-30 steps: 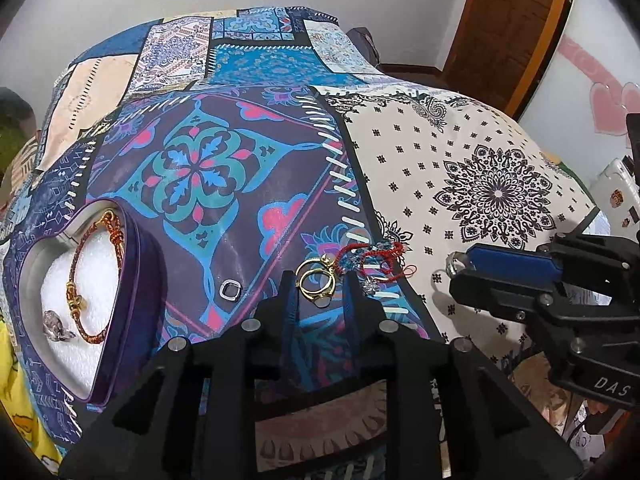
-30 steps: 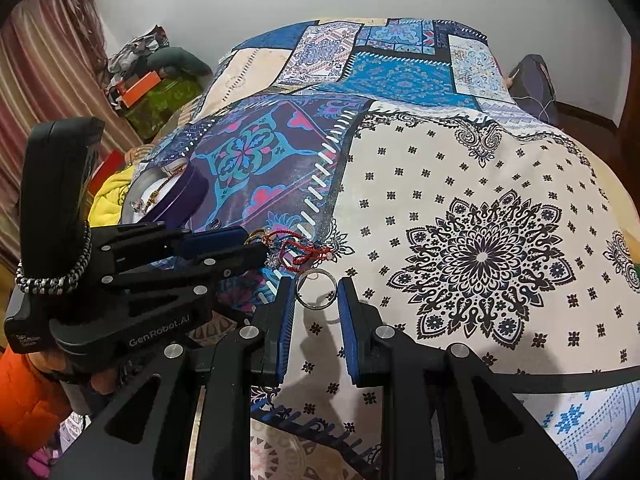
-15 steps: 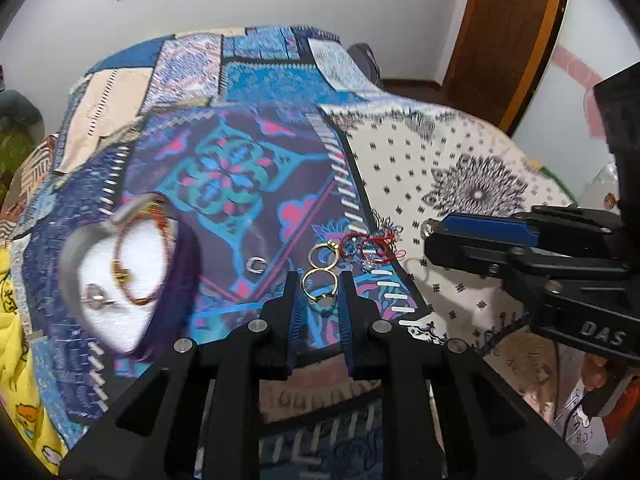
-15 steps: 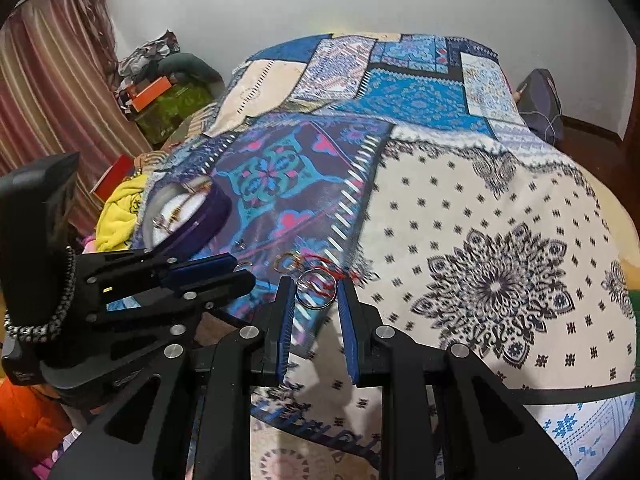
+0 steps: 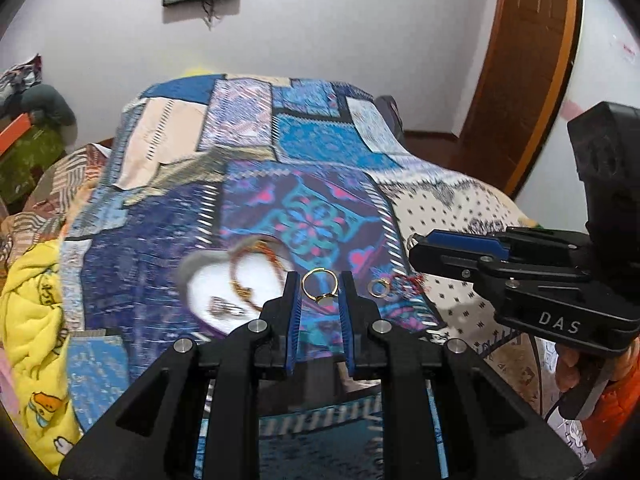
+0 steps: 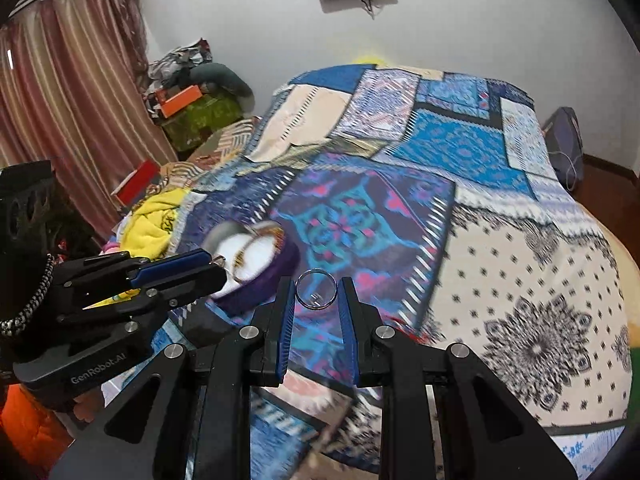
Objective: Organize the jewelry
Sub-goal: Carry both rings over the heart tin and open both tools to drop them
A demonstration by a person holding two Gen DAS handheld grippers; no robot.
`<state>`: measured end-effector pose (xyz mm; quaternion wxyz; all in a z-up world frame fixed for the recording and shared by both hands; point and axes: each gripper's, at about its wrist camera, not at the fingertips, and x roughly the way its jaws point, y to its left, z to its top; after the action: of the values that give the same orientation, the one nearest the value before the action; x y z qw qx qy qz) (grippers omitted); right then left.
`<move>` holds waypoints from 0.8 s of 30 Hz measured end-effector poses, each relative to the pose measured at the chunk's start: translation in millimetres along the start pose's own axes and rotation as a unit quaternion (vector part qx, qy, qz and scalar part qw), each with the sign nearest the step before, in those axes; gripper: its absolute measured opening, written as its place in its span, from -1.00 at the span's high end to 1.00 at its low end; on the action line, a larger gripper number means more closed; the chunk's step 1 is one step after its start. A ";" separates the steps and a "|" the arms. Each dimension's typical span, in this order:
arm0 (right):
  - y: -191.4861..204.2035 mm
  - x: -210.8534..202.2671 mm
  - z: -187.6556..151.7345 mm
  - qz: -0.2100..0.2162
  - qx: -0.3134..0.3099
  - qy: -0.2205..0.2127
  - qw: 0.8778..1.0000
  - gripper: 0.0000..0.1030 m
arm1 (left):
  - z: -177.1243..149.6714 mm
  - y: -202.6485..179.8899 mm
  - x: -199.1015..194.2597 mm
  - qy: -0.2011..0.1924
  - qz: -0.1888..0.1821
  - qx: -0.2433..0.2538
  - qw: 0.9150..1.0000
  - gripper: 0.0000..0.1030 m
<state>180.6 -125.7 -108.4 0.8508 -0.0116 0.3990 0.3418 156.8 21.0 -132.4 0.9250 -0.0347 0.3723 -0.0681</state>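
Far to my left a yellow fleece blanket [image 5: 30, 300] is bunched at the edge of the bed, beside the blue patchwork bedspread [image 5: 160, 240] that covers it. On the bedspread sits the purple heart-shaped jewelry box with a white cushion [image 6: 256, 264], holding a red-and-gold beaded bracelet [image 5: 256, 272] and a small silver piece too blurred to name. My left gripper [image 5: 319, 294] has its fingers [image 5: 291, 300] clamped on a gold ring with a small setting [image 5: 320, 286], held above the bedspread just right of the box. Further right, another small gold ring [image 5: 379, 288] and a tangle of red cord [image 5: 406, 282] lie close together on the bedspread. My right gripper [image 6: 316, 290] has its fingers [image 6: 347, 308] clamped on a plain silver ring [image 6: 316, 290], held up in the air, with the box just to its left in that view.
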 end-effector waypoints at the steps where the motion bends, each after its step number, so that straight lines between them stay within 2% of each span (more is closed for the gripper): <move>1: 3.7 1.3 2.0 0.002 -0.003 -0.002 1.000 0.62 | 0.4 4.2 -2.6 -0.004 0.002 -0.003 1.000 0.66; 11: 26.9 24.4 16.5 0.020 -0.022 0.001 1.000 0.62 | 3.4 52.3 -15.2 -0.026 0.027 -0.032 0.999 0.66; 24: 40.0 74.4 23.6 0.027 -0.044 0.043 0.998 0.62 | 0.7 76.8 21.0 0.002 0.013 -0.040 0.999 0.66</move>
<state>206.1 -45.6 -133.3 0.8218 -0.0531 0.4199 0.3815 180.0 93.8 -155.0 0.9229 -0.0669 0.3769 -0.0406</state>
